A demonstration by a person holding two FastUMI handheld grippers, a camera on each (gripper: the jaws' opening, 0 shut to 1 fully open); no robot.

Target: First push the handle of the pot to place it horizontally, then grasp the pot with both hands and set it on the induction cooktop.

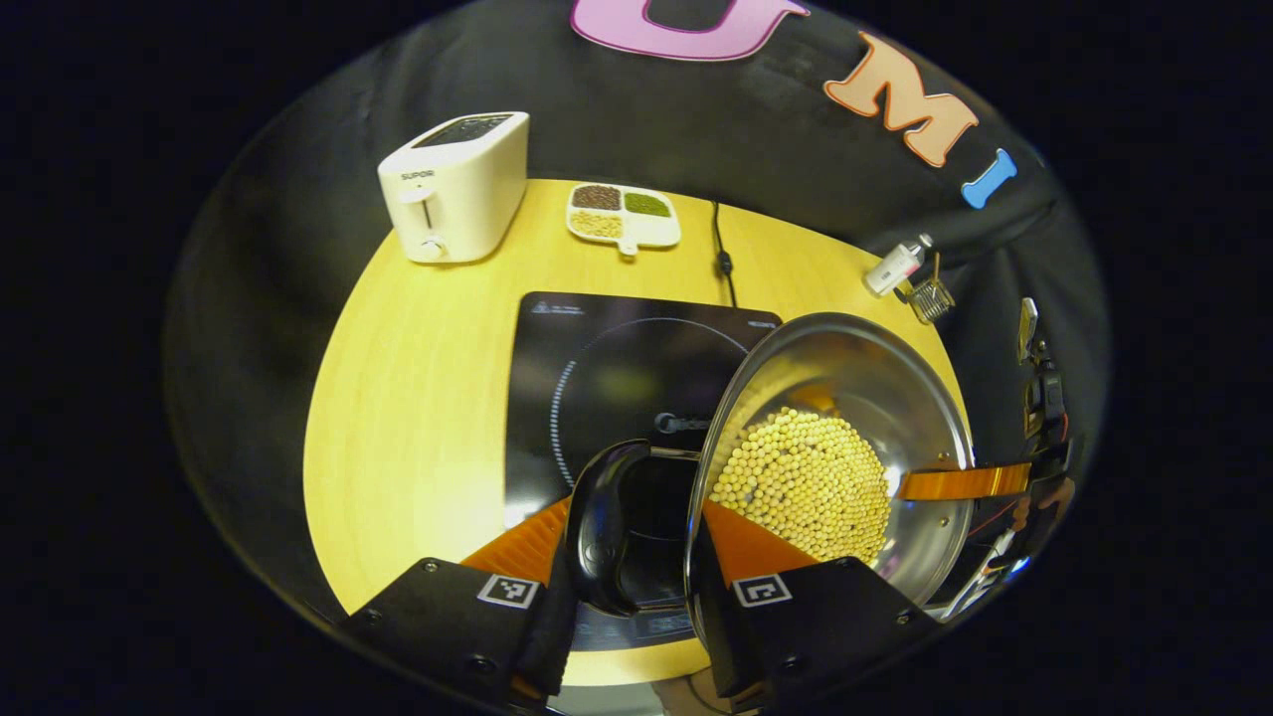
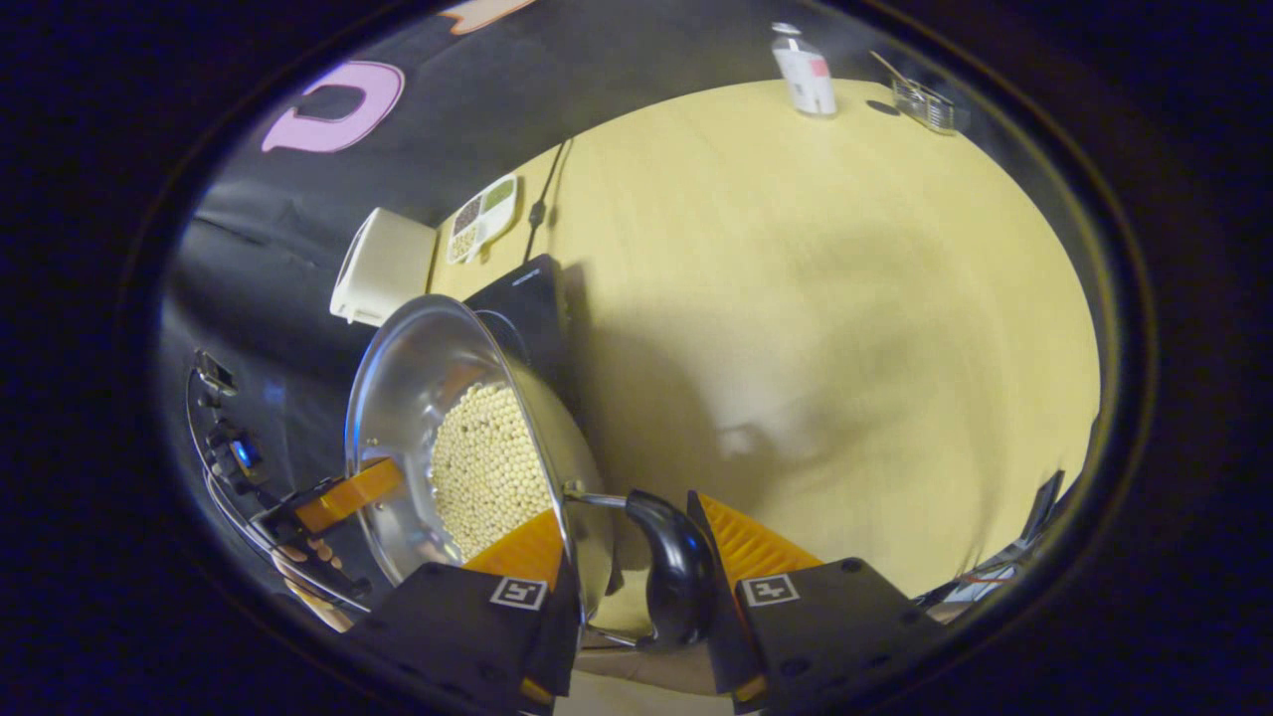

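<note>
Left gripper view: left gripper (image 1: 629, 542) clamps one black handle (image 1: 617, 527) of the pot (image 1: 840, 447), which hides part of the induction cooktop (image 1: 597, 378) below. Right gripper view: right gripper (image 2: 622, 552) grips the pot's second handle (image 2: 676, 572); the pot's base is hidden.

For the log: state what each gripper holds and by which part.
Both hold the pot of beans. The left gripper clamps one black side handle and the rim; the right gripper clamps the opposite handle.
</note>
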